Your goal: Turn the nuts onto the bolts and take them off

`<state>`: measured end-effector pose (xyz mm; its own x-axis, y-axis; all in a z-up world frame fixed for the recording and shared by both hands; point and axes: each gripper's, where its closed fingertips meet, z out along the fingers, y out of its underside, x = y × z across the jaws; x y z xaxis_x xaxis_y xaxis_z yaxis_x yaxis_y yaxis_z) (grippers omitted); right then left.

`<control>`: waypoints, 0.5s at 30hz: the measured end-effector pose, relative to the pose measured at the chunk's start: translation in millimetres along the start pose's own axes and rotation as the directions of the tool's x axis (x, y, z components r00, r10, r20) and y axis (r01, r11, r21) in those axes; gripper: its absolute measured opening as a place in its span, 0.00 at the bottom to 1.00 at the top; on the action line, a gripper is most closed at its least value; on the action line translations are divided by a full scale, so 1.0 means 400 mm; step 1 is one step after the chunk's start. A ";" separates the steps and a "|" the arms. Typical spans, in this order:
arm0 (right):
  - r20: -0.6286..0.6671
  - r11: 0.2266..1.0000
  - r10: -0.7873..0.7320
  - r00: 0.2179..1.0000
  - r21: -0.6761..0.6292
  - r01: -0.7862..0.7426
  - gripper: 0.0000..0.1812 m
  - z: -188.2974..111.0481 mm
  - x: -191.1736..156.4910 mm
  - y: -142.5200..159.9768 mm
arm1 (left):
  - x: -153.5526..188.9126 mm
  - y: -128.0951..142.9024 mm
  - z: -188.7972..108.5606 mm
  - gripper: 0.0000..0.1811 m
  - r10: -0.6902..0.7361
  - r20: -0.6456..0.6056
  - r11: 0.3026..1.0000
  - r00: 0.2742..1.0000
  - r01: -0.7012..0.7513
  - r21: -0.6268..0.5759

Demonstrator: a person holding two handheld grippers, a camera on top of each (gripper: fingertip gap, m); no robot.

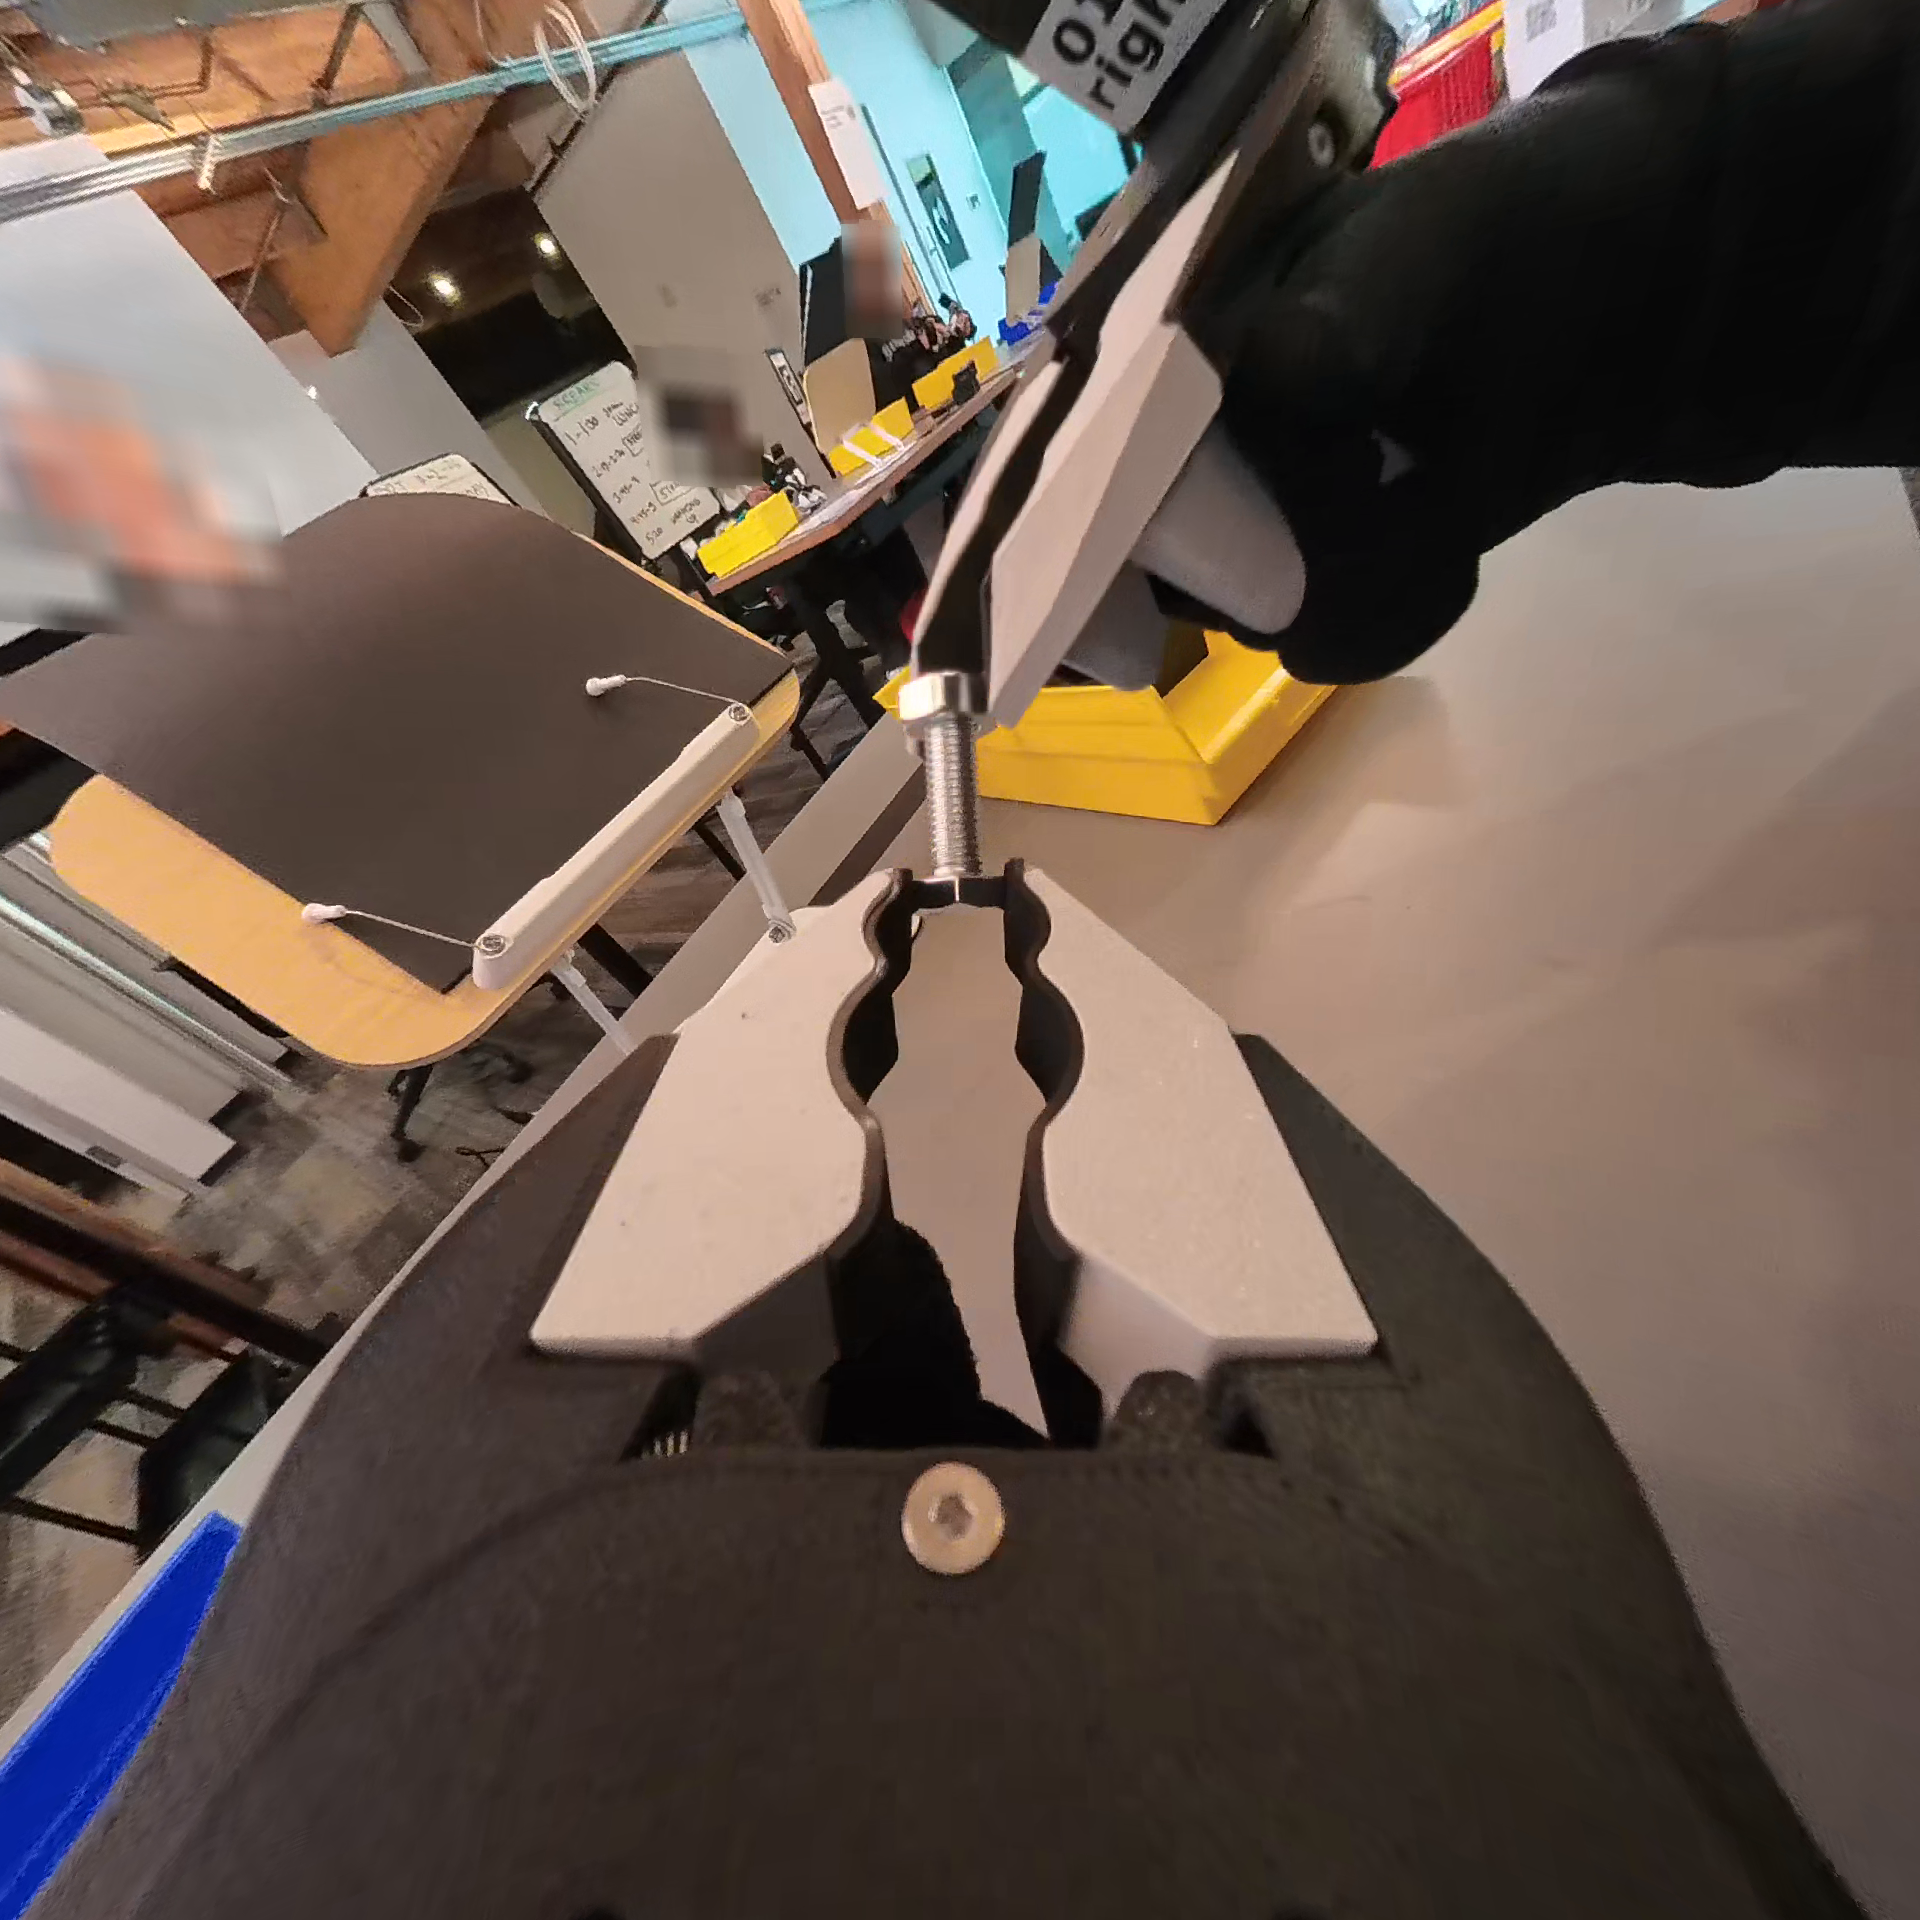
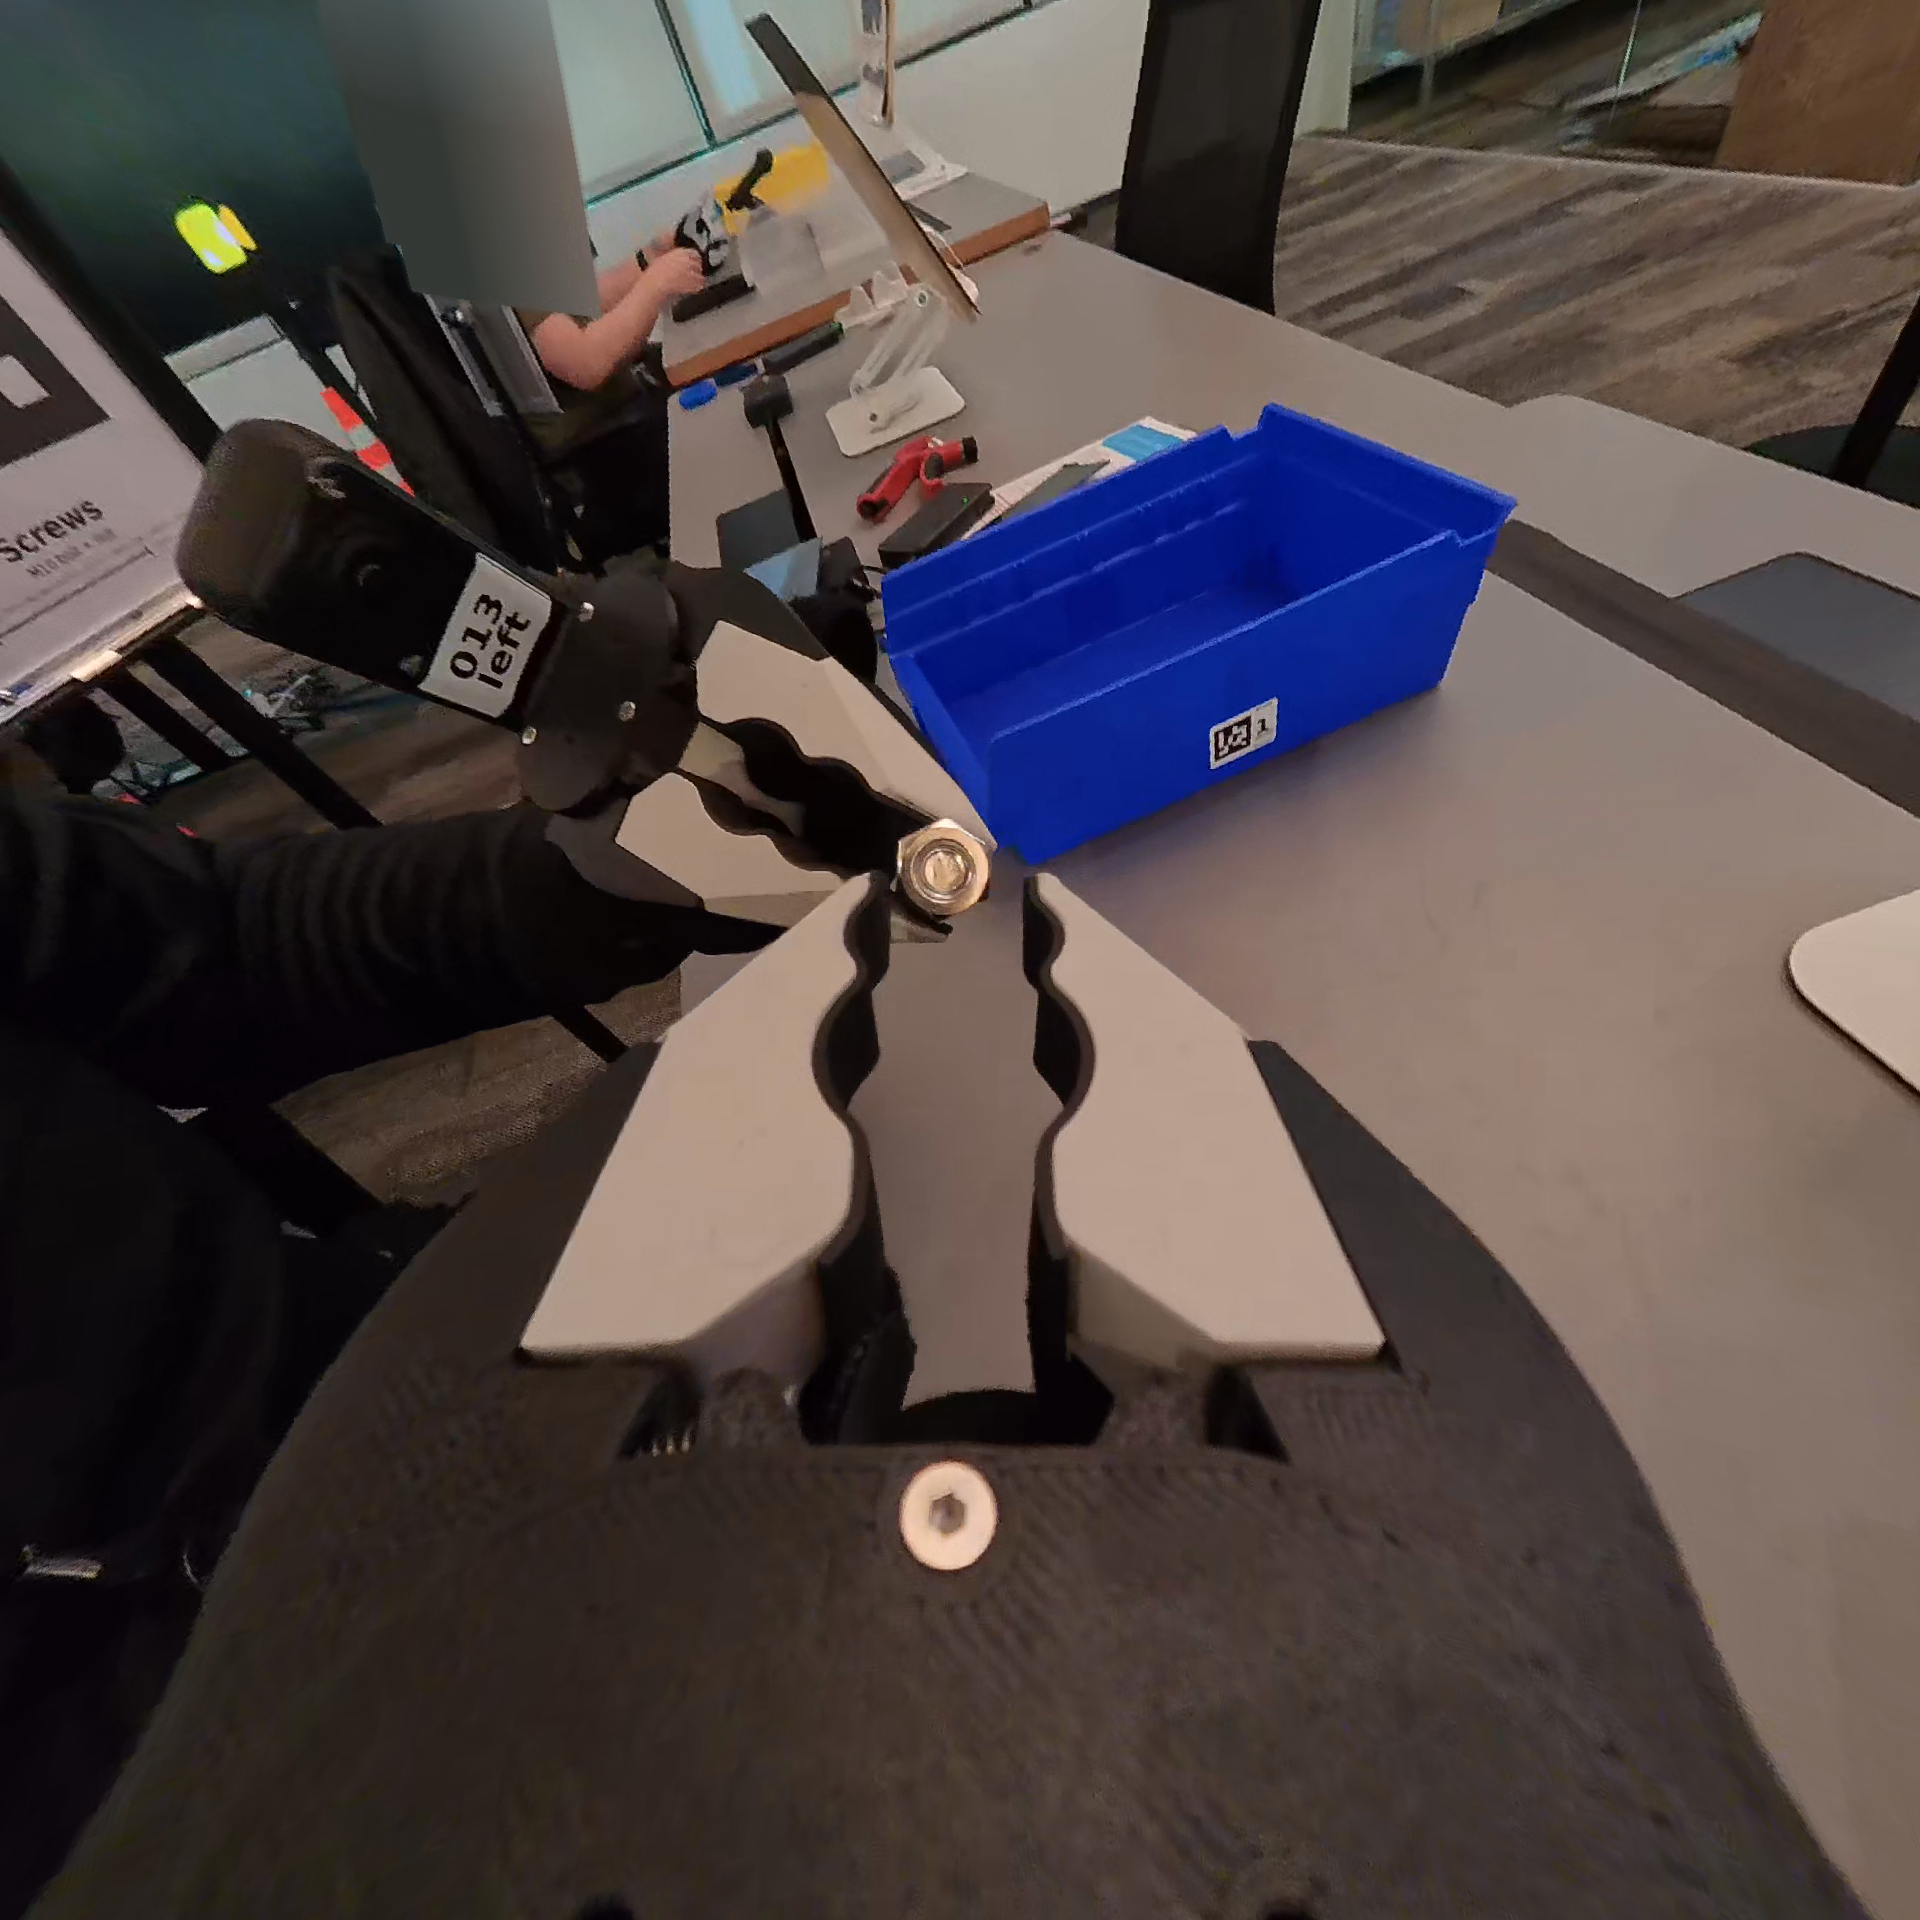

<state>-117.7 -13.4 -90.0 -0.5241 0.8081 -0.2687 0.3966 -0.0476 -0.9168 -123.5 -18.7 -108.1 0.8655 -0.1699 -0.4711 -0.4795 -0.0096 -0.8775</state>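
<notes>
My left gripper [image 1: 961, 891] is shut on the head of a silver bolt [image 1: 954, 805], which stands up from its tips above the grey table [image 1: 1507, 1039]. A silver nut [image 1: 940, 698] sits on the far end of the thread. My right gripper [image 2: 958, 891], held by a black-gloved hand [image 1: 1558, 364], comes in from the upper right with its tips at the nut [image 2: 943, 868]. In the right wrist view I see the nut end-on, touching the left fingertip [image 2: 868, 914], with a gap to the right one. The jaws stand wider than the nut. The left gripper [image 2: 914, 831] also shows there.
An empty blue bin [image 2: 1195, 644] stands on the table just beyond the nut. A yellow bin [image 1: 1143, 758] sits behind the right gripper. A tilted dark panel [image 1: 416, 675] on a white stand is at the left, past the table edge. A white object [image 2: 1860, 987] lies at the right. The grippers are tip to tip, or close to it. Left tips and right tips are each some 40 cm from the white object [image 2: 1860, 987].
</notes>
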 end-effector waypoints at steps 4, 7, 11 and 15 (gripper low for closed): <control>-0.005 1.000 -0.010 1.000 -0.004 0.010 0.12 0.002 0.001 0.002 | 0.003 0.006 0.002 0.09 0.017 -0.001 1.000 1.000 -0.017 -0.013; -0.003 1.000 -0.014 1.000 -0.011 0.014 0.15 0.003 0.000 0.005 | 0.005 0.006 0.003 0.09 0.016 -0.004 1.000 1.000 -0.016 -0.012; 0.009 1.000 -0.005 1.000 -0.005 0.005 0.09 0.002 0.000 0.003 | 0.009 0.009 0.006 0.09 0.027 -0.010 0.999 1.000 -0.027 -0.023; 0.009 0.999 -0.043 0.999 -0.022 0.043 0.09 0.003 -0.001 0.008 | 0.013 0.013 0.006 0.09 0.025 -0.023 0.999 0.999 -0.025 -0.030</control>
<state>-117.1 -14.7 -93.3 -0.5476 0.8041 -0.2315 0.3898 0.0003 -0.9209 -121.2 -17.2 -115.4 0.8498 -0.1930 -0.4905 -0.5055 -0.0347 -0.8622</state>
